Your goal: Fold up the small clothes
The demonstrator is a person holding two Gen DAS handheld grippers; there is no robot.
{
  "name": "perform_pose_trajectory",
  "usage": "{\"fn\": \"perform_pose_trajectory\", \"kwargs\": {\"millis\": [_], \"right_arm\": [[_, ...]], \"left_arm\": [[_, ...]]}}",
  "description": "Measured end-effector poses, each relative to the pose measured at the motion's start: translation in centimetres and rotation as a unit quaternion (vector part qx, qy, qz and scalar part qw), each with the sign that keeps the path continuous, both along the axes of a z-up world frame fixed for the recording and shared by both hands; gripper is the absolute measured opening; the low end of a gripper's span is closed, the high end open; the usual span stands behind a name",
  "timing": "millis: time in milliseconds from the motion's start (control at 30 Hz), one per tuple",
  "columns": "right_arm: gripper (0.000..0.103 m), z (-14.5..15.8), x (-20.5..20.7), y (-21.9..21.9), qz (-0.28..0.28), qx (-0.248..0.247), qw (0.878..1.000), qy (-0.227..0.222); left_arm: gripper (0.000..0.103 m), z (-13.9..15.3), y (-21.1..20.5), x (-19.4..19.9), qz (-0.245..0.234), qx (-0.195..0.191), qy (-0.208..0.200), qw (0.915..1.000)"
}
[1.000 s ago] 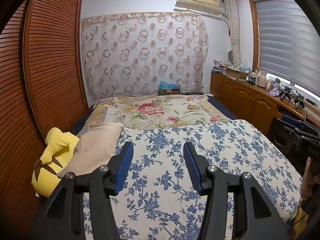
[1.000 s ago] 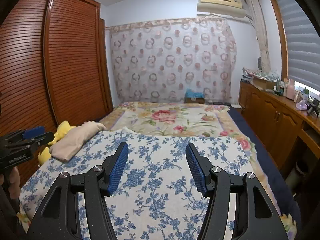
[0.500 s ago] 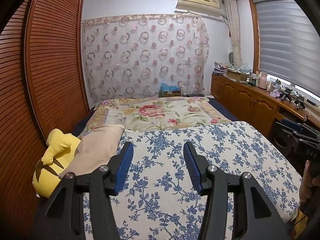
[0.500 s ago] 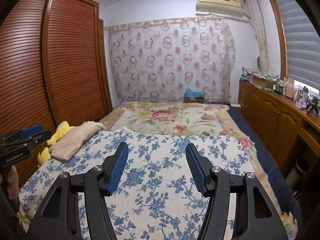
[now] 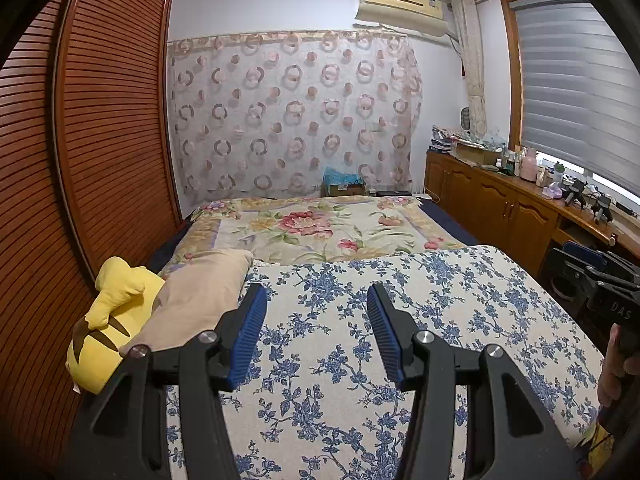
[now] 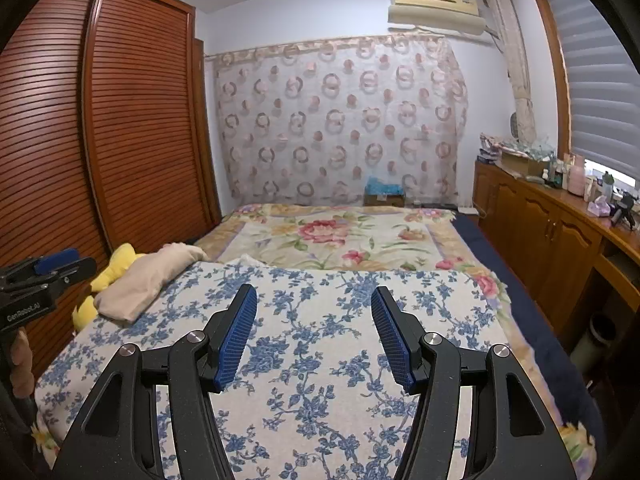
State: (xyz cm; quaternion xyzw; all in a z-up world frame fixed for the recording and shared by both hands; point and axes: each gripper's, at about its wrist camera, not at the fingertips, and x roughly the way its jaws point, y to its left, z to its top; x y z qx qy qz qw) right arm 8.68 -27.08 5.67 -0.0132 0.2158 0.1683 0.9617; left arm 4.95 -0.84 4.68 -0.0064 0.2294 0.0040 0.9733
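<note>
A beige piece of clothing [image 5: 196, 296] lies bunched on the left edge of the bed, partly over a yellow plush toy [image 5: 108, 320]; it also shows in the right wrist view [image 6: 148, 280]. My left gripper [image 5: 316, 300] is open and empty, held above the blue-flowered cover [image 5: 440, 320], to the right of the garment. My right gripper [image 6: 314, 298] is open and empty above the same cover [image 6: 320, 360], farther right of the garment. Each gripper shows at the other view's edge.
A floral bedspread [image 5: 320, 228] covers the far half of the bed. A slatted wooden wardrobe [image 5: 100, 140] stands along the left. A wooden sideboard [image 6: 560, 232] with small items runs along the right under the window. A curtain [image 6: 340, 120] hangs behind.
Both grippers stay open and nearly still; the views have shifted only slightly.
</note>
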Motion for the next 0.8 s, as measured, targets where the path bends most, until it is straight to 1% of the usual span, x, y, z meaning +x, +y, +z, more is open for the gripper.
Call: {"fn": "perform_pose_trajectory", "kwargs": {"millis": [800], "right_arm": [[0.061, -0.05, 0.13, -0.46, -0.001, 0.003, 1.0, 0.001]], "left_arm": [[0.051, 0.06, 0.12, -0.07, 0.001, 0.0, -0.002, 1.0]]}}
